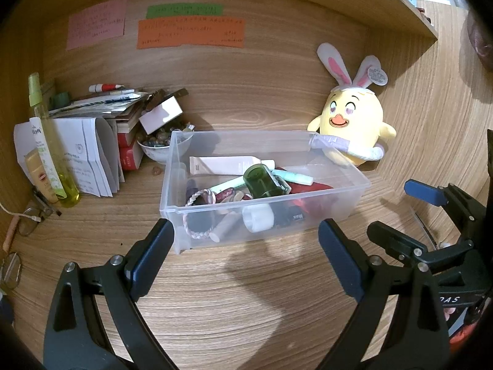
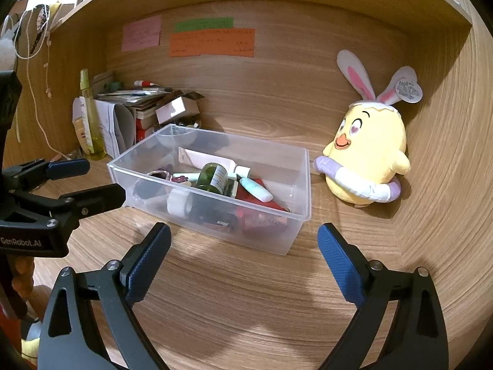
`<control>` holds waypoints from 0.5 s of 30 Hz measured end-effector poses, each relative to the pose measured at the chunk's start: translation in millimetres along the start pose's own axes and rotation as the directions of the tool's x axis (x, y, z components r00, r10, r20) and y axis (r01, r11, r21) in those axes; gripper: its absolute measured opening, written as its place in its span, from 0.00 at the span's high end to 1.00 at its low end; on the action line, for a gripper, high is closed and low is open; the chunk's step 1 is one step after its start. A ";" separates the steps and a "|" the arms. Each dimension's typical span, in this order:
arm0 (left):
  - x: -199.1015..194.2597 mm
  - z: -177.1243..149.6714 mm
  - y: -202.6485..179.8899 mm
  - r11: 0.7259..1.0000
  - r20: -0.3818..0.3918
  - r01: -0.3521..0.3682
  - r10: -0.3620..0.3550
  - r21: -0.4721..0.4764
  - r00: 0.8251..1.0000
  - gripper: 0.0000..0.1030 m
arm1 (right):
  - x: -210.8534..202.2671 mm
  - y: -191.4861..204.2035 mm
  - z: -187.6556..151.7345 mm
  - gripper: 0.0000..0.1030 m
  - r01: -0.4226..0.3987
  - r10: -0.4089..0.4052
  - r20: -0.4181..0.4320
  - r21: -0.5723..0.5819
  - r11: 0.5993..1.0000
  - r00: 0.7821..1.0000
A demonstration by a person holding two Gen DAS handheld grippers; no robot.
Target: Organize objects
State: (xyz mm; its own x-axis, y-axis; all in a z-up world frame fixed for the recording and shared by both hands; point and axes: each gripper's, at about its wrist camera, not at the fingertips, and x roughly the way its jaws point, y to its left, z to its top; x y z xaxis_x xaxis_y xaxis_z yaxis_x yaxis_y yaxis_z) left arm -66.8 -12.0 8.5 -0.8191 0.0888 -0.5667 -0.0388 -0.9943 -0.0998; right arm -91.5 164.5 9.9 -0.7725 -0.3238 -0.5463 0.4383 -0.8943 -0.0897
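left gripper (image 1: pixel 243 243) wide open, holding nothing | right gripper (image 2: pixel 243 246) wide open too, empty | clear bin (image 2: pixel 303 182) full of little stuff, sits just ahead of both

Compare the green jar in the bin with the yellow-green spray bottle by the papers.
The green jar is short, squat and dark; the spray bottle is tall, slim and pale yellow-green. The jar lies on its side in the clear bin; the bottle stands nearly upright on the desk outside it. Both are see-through and green-tinted.
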 end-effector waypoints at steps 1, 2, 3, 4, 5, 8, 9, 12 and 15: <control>0.6 0.7 -0.4 1.000 -0.001 -0.001 0.001 0.001 1.000 0.07 | 0.3 -0.1 -0.1 0.07 0.000 0.000 -0.001 0.000 1.000 1.000; 0.6 0.8 -0.4 1.000 0.000 0.000 0.000 0.001 1.000 0.07 | 0.3 -0.1 0.1 0.07 -0.001 0.001 -0.001 0.000 1.000 1.000; 0.5 0.8 -0.6 1.000 0.000 0.000 0.000 0.000 1.000 0.07 | 0.5 -0.2 0.1 0.07 -0.002 0.002 -0.002 0.001 1.000 1.000; 0.6 0.9 -0.6 1.000 0.001 0.001 -0.001 0.002 1.000 0.07 | 0.4 -0.1 0.1 0.07 -0.001 0.001 -0.002 0.001 1.000 1.000; 1.4 1.4 -1.0 1.000 0.001 0.001 -0.001 0.002 1.000 0.07 | 0.7 -0.4 0.0 0.07 0.000 0.000 -0.003 0.001 1.000 1.000; 2.0 1.6 -1.3 1.000 0.001 0.001 -0.001 0.002 1.000 0.07 | 1.1 -0.4 0.1 0.07 0.000 0.000 -0.003 0.000 1.000 1.000; 2.0 1.6 -1.3 1.000 0.001 0.000 0.000 0.001 1.000 0.07 | 1.0 -0.3 0.1 0.07 -0.001 0.001 -0.004 0.001 1.000 1.000; 2.4 1.6 -1.1 1.000 0.001 0.000 0.000 0.001 1.000 0.07 | 1.1 -0.2 0.1 0.07 0.001 0.000 -0.003 0.001 1.000 1.000; 2.0 1.5 -0.8 1.000 0.000 0.002 -0.002 0.002 1.000 0.07 | 1.3 -0.3 0.1 0.07 -0.001 0.001 -0.004 0.002 1.000 1.000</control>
State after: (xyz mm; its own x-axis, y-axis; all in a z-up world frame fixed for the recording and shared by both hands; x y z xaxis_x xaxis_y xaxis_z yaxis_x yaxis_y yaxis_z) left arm -69.2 -11.1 8.6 -0.8193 0.0907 -0.5662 -0.0413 -0.9942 -0.0996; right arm -92.8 164.3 9.3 -0.7706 -0.3232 -0.5493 0.4380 -0.8947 -0.0880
